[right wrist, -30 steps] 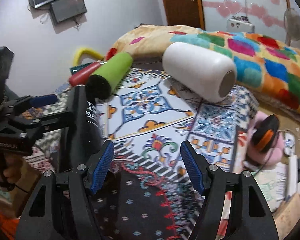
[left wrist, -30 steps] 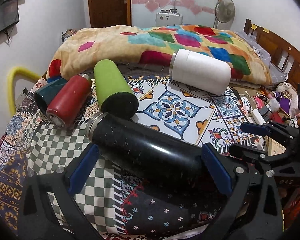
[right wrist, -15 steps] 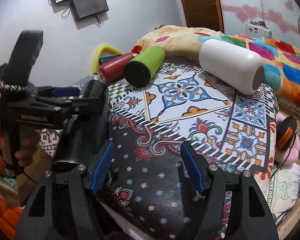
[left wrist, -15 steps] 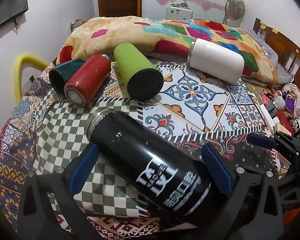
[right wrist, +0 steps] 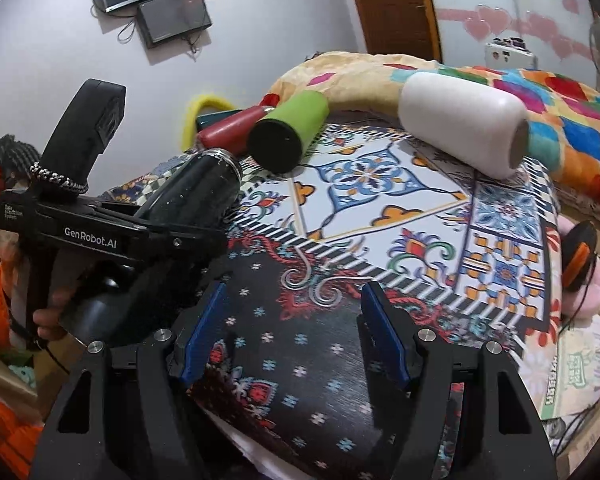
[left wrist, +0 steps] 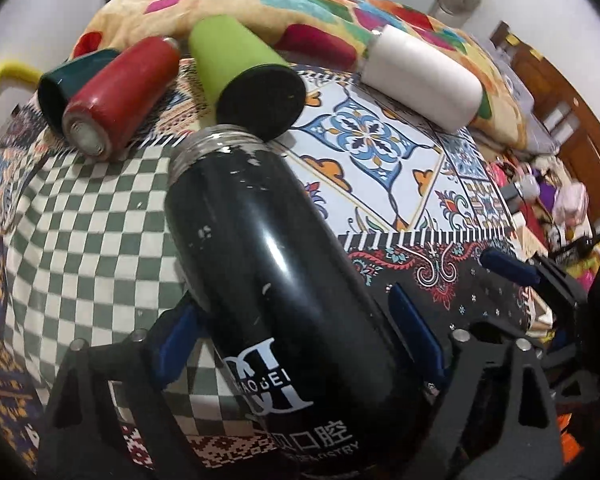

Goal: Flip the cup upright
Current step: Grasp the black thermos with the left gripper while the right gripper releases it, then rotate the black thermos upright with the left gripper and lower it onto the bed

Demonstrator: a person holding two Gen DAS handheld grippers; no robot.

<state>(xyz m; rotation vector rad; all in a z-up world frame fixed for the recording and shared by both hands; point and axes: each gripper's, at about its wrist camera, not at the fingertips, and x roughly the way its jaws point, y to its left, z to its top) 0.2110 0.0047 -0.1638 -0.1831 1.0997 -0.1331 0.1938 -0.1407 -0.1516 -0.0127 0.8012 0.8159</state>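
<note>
Left gripper (left wrist: 296, 336) is clamped around a tilted black cup (left wrist: 260, 264), its base cut off; right gripper (right wrist: 294, 336) is held agape, unloaded.

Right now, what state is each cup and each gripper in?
black cup: gripped, tilted, off the cloth, open mouth pointing away.
left gripper: shut on black cup.
right gripper: open, holding nothing.
green cup: lying down.
red cup: lying down.
white cup: lying down.
teal cup: lying down.
</note>
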